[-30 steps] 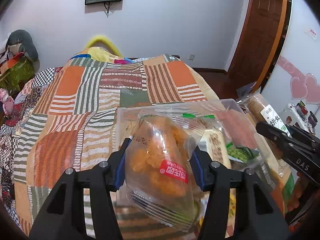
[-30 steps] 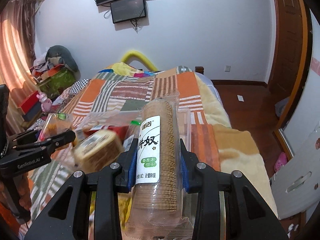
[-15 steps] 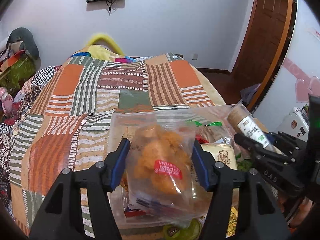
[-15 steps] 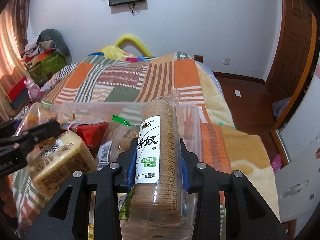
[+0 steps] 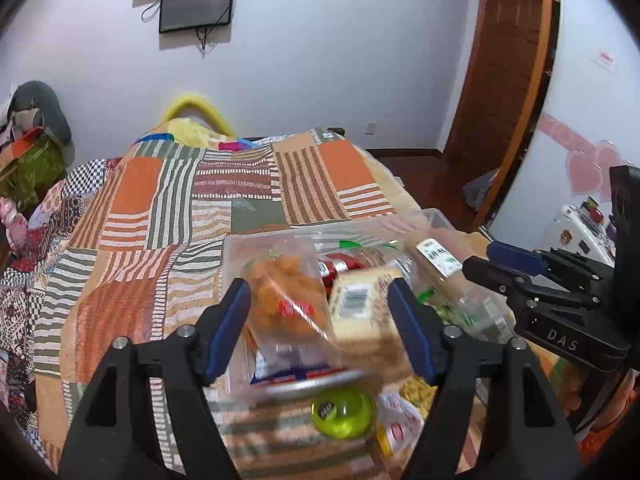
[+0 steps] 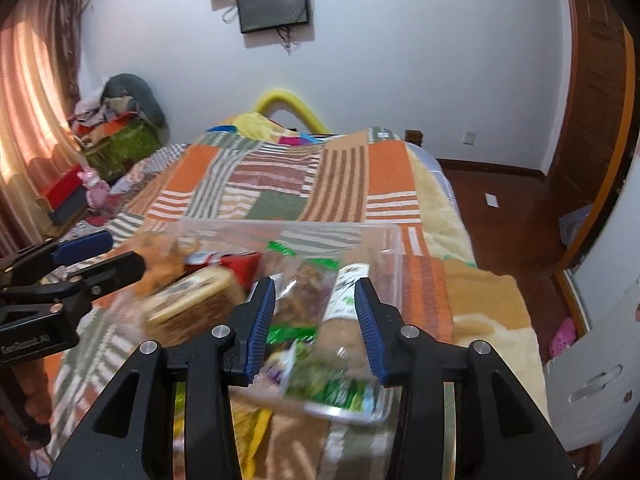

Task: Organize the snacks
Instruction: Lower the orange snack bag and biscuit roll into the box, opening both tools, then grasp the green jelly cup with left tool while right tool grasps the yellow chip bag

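A clear plastic bin (image 5: pixel 436 218) (image 6: pixel 394 240) sits on the patchwork bed and holds snacks. My left gripper (image 5: pixel 320 320) is open; a bag of orange puffs (image 5: pixel 286 300) lies below, between its fingers, inside the bin. My right gripper (image 6: pixel 316 316) is open; a long cracker roll (image 6: pixel 344 300) (image 5: pixel 436 260) lies just inside its right finger, in the bin. A tan biscuit block (image 5: pixel 360 308) (image 6: pixel 192 304) and a red pack (image 5: pixel 336 268) lie between them. Each gripper shows in the other's view.
Loose snacks lie in front of the bin: a green round cup (image 5: pixel 342 414), a white packet (image 5: pixel 400 424), green packets (image 6: pixel 336 384). The quilt (image 5: pixel 160 208) spreads left and beyond. A door (image 5: pixel 504 72) and floor are at right.
Both grippers opened. The orange puff bag and the cracker roll dropped out of the fingers into the bin. Both grippers moved forward and tipped down over the bin.
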`<state>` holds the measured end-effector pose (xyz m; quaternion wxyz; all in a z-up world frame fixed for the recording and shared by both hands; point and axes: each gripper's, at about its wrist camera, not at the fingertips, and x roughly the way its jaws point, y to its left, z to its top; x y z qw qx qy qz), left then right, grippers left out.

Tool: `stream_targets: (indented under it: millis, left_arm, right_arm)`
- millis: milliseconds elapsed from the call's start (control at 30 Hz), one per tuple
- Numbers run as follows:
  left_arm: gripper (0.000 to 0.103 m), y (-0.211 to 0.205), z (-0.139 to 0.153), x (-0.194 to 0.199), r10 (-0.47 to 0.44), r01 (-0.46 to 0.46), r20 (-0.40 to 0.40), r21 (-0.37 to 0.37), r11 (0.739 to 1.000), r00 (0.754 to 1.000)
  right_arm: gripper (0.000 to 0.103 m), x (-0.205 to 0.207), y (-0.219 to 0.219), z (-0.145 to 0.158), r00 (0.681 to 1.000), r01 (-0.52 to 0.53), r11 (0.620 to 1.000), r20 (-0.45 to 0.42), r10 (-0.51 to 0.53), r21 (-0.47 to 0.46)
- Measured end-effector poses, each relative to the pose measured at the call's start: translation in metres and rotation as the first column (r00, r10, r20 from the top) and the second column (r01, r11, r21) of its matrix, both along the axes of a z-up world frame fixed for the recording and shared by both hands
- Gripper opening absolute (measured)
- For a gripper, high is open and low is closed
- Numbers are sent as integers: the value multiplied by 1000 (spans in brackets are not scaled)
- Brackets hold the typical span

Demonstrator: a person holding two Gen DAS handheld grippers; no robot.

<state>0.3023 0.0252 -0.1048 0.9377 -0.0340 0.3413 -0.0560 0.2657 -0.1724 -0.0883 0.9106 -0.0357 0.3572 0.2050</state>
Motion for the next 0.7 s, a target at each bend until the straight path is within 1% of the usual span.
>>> stream_targets:
  millis: [67, 133, 233, 300, 400, 533, 633, 700]
  left_arm:
    - [75, -1, 3, -12, -8, 8, 9, 10, 1000, 1000]
    - [75, -1, 3, -22, -18, 18, 9, 15, 1000, 1000]
    - [78, 0, -2, -38, -28, 28, 1, 18, 999, 1000]
    - [79, 1, -8, -49, -26, 26, -8, 29, 999, 1000]
    - [79, 3, -22, -59, -24, 25, -33, 40, 999, 999]
    - [79, 6, -43, -68, -19, 22, -71, 47, 999, 997]
    - [79, 7, -61, -68, -15, 19, -107, 35, 999, 994]
    - [78, 7, -73, -65, -11, 14, -138, 24, 1000, 990]
  right_arm:
    - [39, -12, 0, 2, 1000, -19, 1000, 0, 19, 14]
    - [41, -21, 2, 0, 999, -37, 999, -6, 37, 27]
    - [45, -36, 6, -6, 998, -65, 997, -20, 66, 35]
    - [50, -45, 10, -14, 996, -82, 996, -37, 83, 36]
    - [55, -52, 16, -27, 993, -101, 994, -66, 103, 32]
    - [55, -54, 29, -50, 986, -118, 993, -114, 118, 7]
    - [55, -52, 30, -65, 982, -108, 994, -154, 107, 5]
    - [55, -45, 31, -77, 975, -100, 995, -197, 99, 4]
